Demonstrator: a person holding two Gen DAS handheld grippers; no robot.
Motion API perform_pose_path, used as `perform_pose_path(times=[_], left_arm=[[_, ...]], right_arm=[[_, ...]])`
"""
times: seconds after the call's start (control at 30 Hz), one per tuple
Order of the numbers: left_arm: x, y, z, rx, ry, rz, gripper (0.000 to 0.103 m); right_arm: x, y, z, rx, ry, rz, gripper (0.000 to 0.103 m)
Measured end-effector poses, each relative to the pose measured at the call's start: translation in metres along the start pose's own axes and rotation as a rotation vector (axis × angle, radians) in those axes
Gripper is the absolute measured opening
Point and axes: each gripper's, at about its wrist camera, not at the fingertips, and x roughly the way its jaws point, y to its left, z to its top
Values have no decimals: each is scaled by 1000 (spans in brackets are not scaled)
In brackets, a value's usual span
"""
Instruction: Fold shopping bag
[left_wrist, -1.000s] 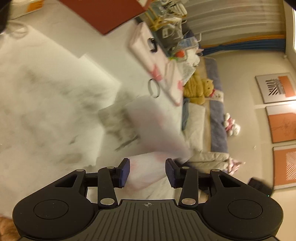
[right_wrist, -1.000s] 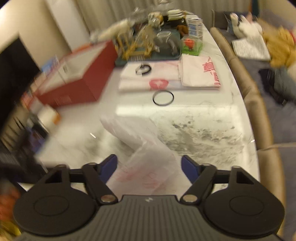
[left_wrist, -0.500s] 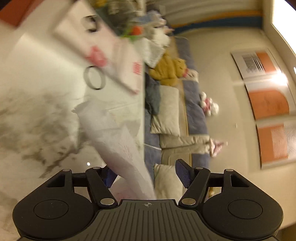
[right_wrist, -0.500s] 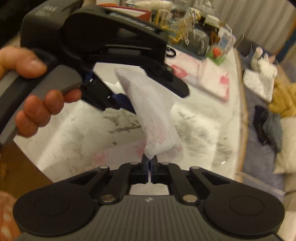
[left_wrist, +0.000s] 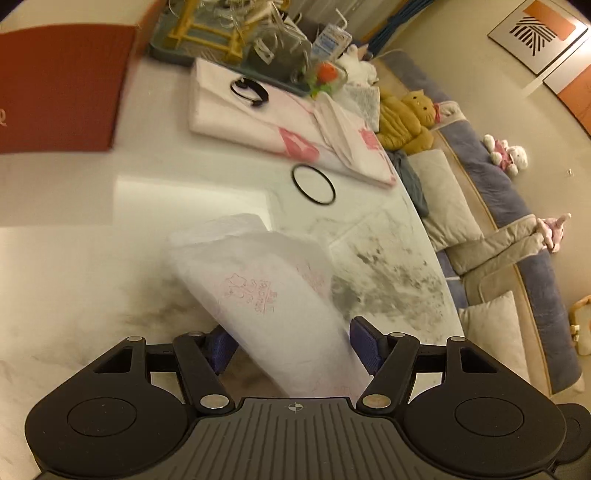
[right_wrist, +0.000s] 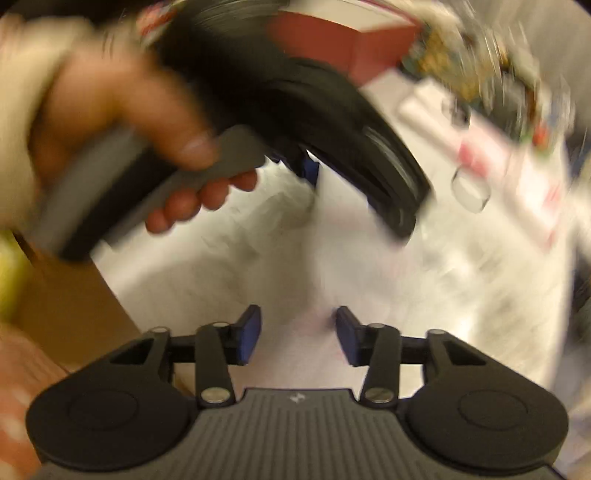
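Note:
A white plastic shopping bag (left_wrist: 266, 291) with pink print is folded into a long strip. It runs out from between the fingers of my left gripper (left_wrist: 290, 343) and slants over the marble table (left_wrist: 74, 258). The left jaws stand wide, with the strip's edges close to both blue pads, and no squeeze shows. In the blurred right wrist view a hand (right_wrist: 122, 110) holds the left gripper (right_wrist: 310, 173) above the bag (right_wrist: 332, 266). My right gripper (right_wrist: 297, 339) has its jaws opening. The bag lies under the gap and the pads are clear of it.
A red box (left_wrist: 59, 88) stands at the back left. A stack of folded bags (left_wrist: 258, 118) with a black band (left_wrist: 249, 90) on it lies behind. A black ring (left_wrist: 313, 184) sits on the table. A cluttered tray (left_wrist: 236, 40) and a sofa (left_wrist: 498, 221) lie beyond.
Half a second ago the right gripper was shut on the bag's lower end, and now its jaws are apart. The left gripper has rolled, and the bag slants lower over the table.

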Motion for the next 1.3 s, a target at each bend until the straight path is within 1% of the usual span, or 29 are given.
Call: perform_pose_path(times=[0.03, 0.13, 0.17, 0.23, 0.27, 0.3, 0.33, 0.37, 0.4, 0.43, 0.5, 0.53, 0.63, 0.67, 0.73, 0.77, 0.8, 0.83, 0.87, 0.93, 0.97, 1.03, 1.07, 1.1, 1.13, 1.2, 1.23, 1.27, 1.3], left_arm=[[-1, -1, 2, 39, -2, 36, 67], [-1, -13, -1, 267, -14, 176, 67], [-1, -15, -3, 310, -12, 200, 67], [-1, -21, -7, 402, -11, 256, 67], [2, -26, -9, 459, -13, 292, 67], [3, -28, -10, 500, -17, 313, 69], [2, -28, -9, 496, -18, 315, 69], [0, -24, -6, 463, -10, 307, 69], [-4, -19, -2, 413, -11, 288, 69], [-10, -13, 3, 343, -22, 256, 69], [-29, -1, 13, 201, -69, 199, 70], [-43, 5, 16, 139, -104, 182, 73], [-83, 15, 18, 16, -190, 145, 75], [-93, 17, 17, -16, -200, 102, 75], [-104, 16, 11, -61, -165, -57, 75], [-101, 13, 6, -68, -122, -107, 75], [-94, 9, 1, -71, -74, -125, 75], [-86, 4, -4, -64, -25, -115, 75], [-73, 0, -8, -47, 26, -72, 75], [-49, -8, -16, -8, 128, 50, 75], [-40, -12, -20, 9, 164, 101, 75], [-29, -19, -27, 65, 208, 159, 75], [-26, -23, -30, 94, 219, 185, 75], [-27, -24, -31, 117, 219, 201, 75], [-29, -25, -31, 133, 220, 203, 74], [-33, -26, -32, 167, 220, 208, 74], [-34, -27, -32, 184, 221, 210, 64], [-36, -27, -33, 196, 221, 223, 37], [-39, -24, -33, 200, 216, 246, 30]], right_arm=[[-5, -12, 0, 64, -23, 45, 47], [-19, -42, -1, 230, -112, 90, 47], [-17, -51, -2, 287, -122, 117, 47], [-10, -69, -3, 402, -130, 177, 47], [-1, -72, -4, 426, -111, 196, 47], [10, -72, -5, 424, -74, 204, 47], [23, -71, -6, 411, -31, 206, 47], [28, -69, -6, 395, -23, 213, 44], [32, -66, -5, 379, -26, 221, 45], [36, -64, -5, 363, -29, 230, 46], [35, -63, -1, 342, -35, 222, 45], [34, -62, 1, 333, -38, 217, 45], [33, -68, 5, 339, -52, 219, 45], [35, -71, 6, 350, -54, 221, 46], [37, -69, 7, 355, -53, 227, 44], [37, -64, 7, 348, -52, 236, 42], [35, -59, 7, 340, -52, 247, 40], [21, -47, 4, 316, -54, 246, 40], [12, -37, 6, 271, -58, 238, 40], [2, -19, 10, 172, -70, 226, 40], [-3, -11, 11, 124, -82, 232, 40], [-8, 1, 12, 54, -102, 247, 42], [-9, 6, 12, 28, -108, 249, 49], [-9, 8, 11, 17, -109, 256, 52], [-9, 8, 10, 11, -109, 264, 52], [-10, 4, 8, 35, -118, 315, 51], [-8, 2, 8, 48, -118, 338, 50], [-7, 2, 8, 54, -111, 353, 48], [-7, 2, 8, 51, -114, 347, 48]])
